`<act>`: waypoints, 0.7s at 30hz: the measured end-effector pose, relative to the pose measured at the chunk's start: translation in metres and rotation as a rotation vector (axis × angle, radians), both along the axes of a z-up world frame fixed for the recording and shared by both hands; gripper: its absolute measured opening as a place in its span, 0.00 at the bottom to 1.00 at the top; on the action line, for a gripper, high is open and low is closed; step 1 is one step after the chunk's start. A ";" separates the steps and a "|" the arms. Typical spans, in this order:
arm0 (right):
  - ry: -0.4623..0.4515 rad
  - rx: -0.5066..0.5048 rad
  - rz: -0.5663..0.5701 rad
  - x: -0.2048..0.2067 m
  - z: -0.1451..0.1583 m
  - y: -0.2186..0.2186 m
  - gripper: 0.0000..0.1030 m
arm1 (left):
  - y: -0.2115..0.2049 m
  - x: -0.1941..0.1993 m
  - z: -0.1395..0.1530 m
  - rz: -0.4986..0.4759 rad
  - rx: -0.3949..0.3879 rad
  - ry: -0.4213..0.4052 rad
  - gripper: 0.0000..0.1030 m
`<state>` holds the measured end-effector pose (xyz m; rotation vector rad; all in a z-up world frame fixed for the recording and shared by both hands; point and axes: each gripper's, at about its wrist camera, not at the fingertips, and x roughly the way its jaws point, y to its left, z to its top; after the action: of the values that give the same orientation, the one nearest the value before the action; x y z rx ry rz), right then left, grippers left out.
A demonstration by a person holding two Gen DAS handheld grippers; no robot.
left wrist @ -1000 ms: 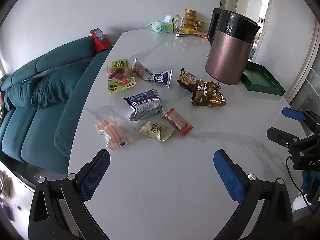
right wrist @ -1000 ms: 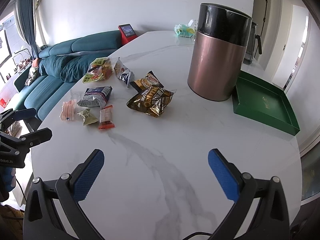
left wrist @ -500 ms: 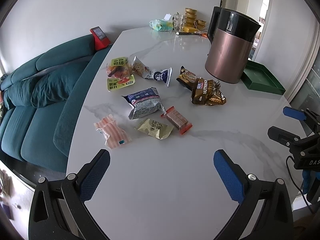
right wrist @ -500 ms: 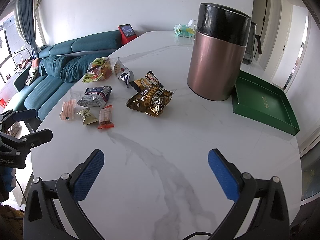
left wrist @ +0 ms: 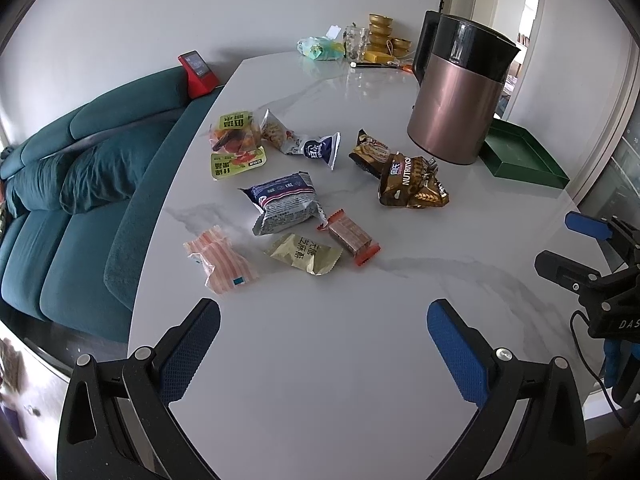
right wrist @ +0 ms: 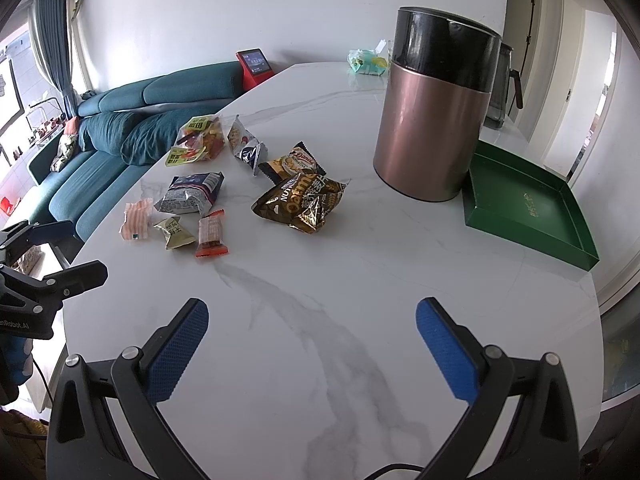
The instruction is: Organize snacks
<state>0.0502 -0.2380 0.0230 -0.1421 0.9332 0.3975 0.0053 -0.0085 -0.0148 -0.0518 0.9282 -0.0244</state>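
Green tray (right wrist: pixel 532 208): ahead-right of the right gripper (right wrist: pixel 312 340), holding nothing visible, touching the kettle (right wrist: pixel 432 120). Snack packets (left wrist: pixel 304 196): loose on the table (left wrist: pixel 320 360), ahead of the left gripper (left wrist: pixel 320 340). Both grippers: jaws spread, holding nothing, over bare marble near the table's near edge.

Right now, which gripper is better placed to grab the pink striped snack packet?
Left. The left gripper is open with the pink striped packet lying just ahead of it; the right gripper, also open, sits farther across the table.
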 end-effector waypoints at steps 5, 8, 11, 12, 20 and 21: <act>-0.001 0.002 -0.001 0.000 -0.001 -0.001 1.00 | -0.001 0.000 0.000 0.000 -0.001 0.003 0.99; 0.000 0.002 0.000 0.000 0.000 -0.001 1.00 | -0.002 0.000 0.000 0.000 -0.005 0.005 0.99; -0.001 0.002 -0.001 -0.001 -0.001 -0.002 1.00 | -0.002 0.000 0.000 0.000 -0.005 0.005 0.99; -0.001 0.002 -0.001 -0.001 0.000 -0.002 1.00 | -0.002 0.000 0.000 0.000 -0.005 0.005 0.99; -0.002 0.007 -0.003 -0.003 0.001 -0.007 1.00 | -0.006 -0.001 0.000 0.007 -0.005 0.008 0.99; -0.003 0.008 -0.003 -0.003 0.001 -0.008 1.00 | -0.007 -0.002 0.000 0.010 -0.006 0.010 0.99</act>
<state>0.0475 -0.2464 0.0240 -0.1336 0.9289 0.3983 0.0038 -0.0152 -0.0153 -0.0626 0.9380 -0.0179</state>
